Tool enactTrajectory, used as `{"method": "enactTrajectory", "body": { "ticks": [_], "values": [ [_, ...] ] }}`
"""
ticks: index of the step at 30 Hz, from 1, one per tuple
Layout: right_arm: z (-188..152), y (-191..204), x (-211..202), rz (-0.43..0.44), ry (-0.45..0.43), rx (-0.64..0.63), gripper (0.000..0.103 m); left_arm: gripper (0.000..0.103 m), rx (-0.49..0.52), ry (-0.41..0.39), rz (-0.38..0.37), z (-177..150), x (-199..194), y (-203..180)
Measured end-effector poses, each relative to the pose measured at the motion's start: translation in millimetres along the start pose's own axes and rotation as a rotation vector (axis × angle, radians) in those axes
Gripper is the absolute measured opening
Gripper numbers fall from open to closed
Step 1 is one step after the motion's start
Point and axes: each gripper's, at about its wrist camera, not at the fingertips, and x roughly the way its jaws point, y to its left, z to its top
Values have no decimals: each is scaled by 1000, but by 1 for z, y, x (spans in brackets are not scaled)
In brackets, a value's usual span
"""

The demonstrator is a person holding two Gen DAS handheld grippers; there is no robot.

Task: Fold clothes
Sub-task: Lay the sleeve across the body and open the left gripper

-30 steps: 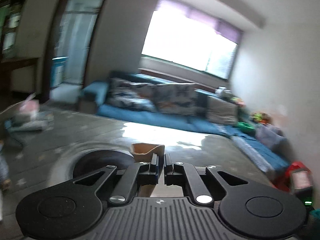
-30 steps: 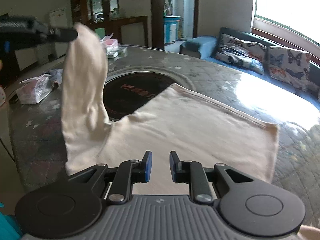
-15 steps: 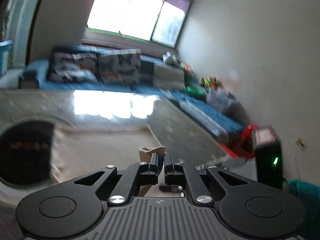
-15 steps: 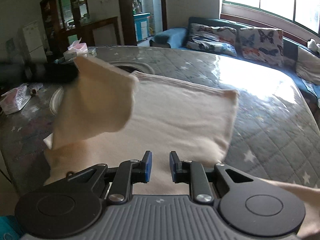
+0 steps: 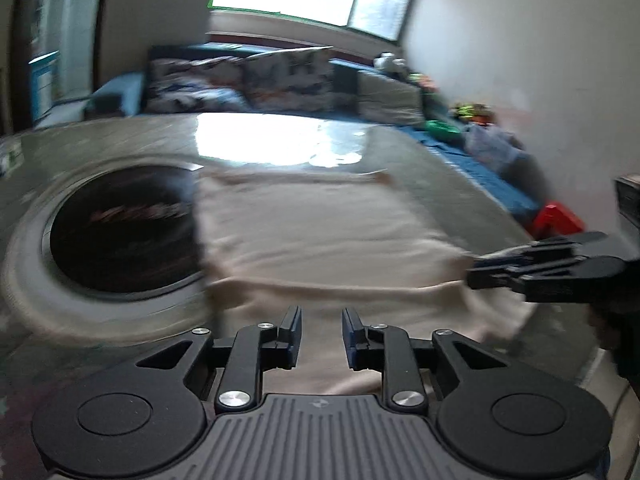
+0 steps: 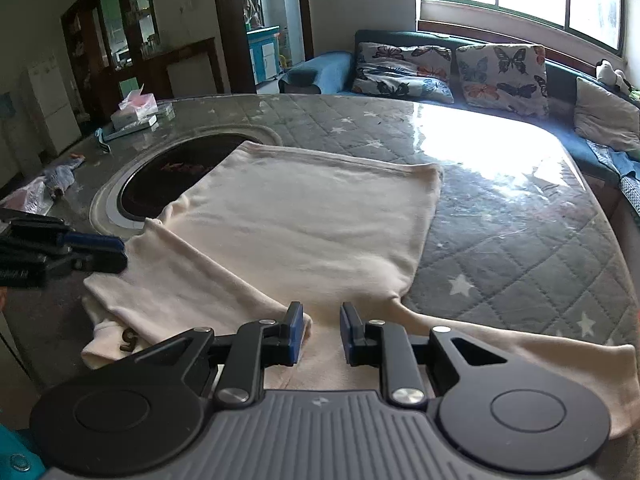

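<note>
A cream top (image 6: 304,216) lies spread on the grey quilted table (image 6: 520,248), its left sleeve folded across the body toward my side. It also shows, blurred, in the left wrist view (image 5: 320,232). My right gripper (image 6: 319,334) is open and empty, low over the near hem. My left gripper (image 5: 319,338) is open and empty above the folded sleeve. It shows at the left edge of the right wrist view (image 6: 92,250). The right gripper shows at the right of the left wrist view (image 5: 476,270).
A dark round inset (image 6: 176,176) with a pale ring sits in the table, partly under the top. A tissue box (image 6: 134,110) and plastic bags (image 6: 28,200) lie at the far left. A blue sofa with butterfly cushions (image 6: 496,72) stands behind.
My left gripper carried the sleeve across the top, lowered it and opened, letting it go. The sleeve now lies flat. My right gripper stayed open over the near hem.
</note>
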Motion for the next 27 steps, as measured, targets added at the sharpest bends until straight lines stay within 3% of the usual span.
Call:
{"method": "enactTrajectory", "body": {
  "ticks": [1,7,13,18,20,23,27],
  "values": [
    [-1,1,4,8,7,5,27,24,-12,7,20,-2,0,7],
    [-5,9,20,11,41,-9,28,26,-59,65,128,-10,8,39],
    [-4,7,24,9,51,-1,27,24,-62,9,94,9,5,38],
    [-3,8,26,10,56,-4,26,28,-36,15,83,21,26,29],
    [-3,9,27,12,57,-9,16,25,-33,24,92,21,32,30],
    [-1,16,25,2,54,-44,9,11,-30,17,104,18,35,32],
    [9,22,19,-2,18,-74,7,4,-43,-20,128,16,27,37]
  ]
}}
